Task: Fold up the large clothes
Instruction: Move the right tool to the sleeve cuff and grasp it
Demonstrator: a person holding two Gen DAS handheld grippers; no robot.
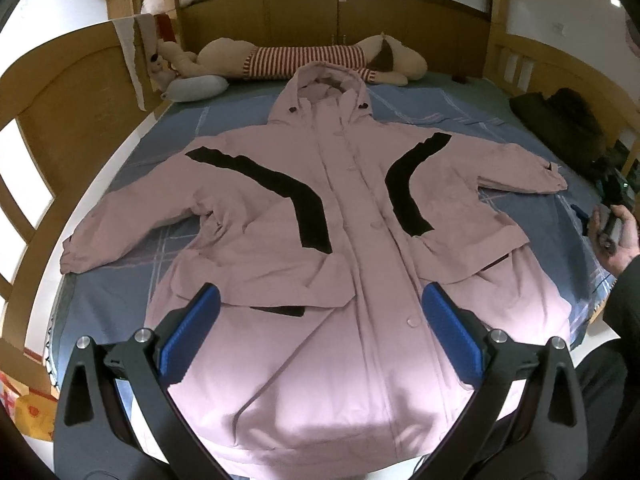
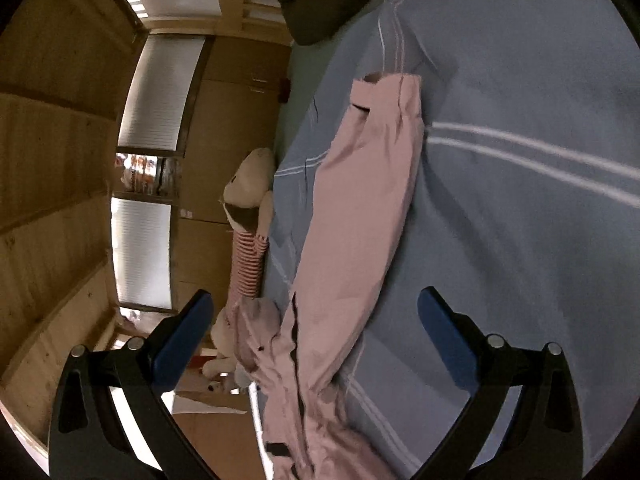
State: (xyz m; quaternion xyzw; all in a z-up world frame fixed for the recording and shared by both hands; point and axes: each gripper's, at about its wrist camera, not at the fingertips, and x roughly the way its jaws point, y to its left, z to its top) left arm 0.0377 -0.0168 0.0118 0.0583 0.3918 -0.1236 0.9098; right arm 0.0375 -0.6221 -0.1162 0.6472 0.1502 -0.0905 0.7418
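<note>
A large pink hooded jacket (image 1: 344,216) with black curved panels lies spread face up on the bed, sleeves out to both sides, hood toward the headboard. My left gripper (image 1: 320,328) is open and empty, hovering above the jacket's lower hem. The right gripper (image 2: 314,332) is open and empty, rolled sideways, with the jacket's right sleeve (image 2: 360,208) in front of it on the sheet. In the left wrist view the right gripper's hand (image 1: 616,236) shows at the bed's right edge, beyond the sleeve cuff (image 1: 552,178).
The bed has a blue sheet (image 1: 400,104) with pale stripes. A long plush dog (image 1: 320,58) in a striped shirt and a grey pillow (image 1: 196,88) lie by the wooden headboard. Dark clothing (image 1: 560,116) sits at the far right corner. Wooden walls surround the bed.
</note>
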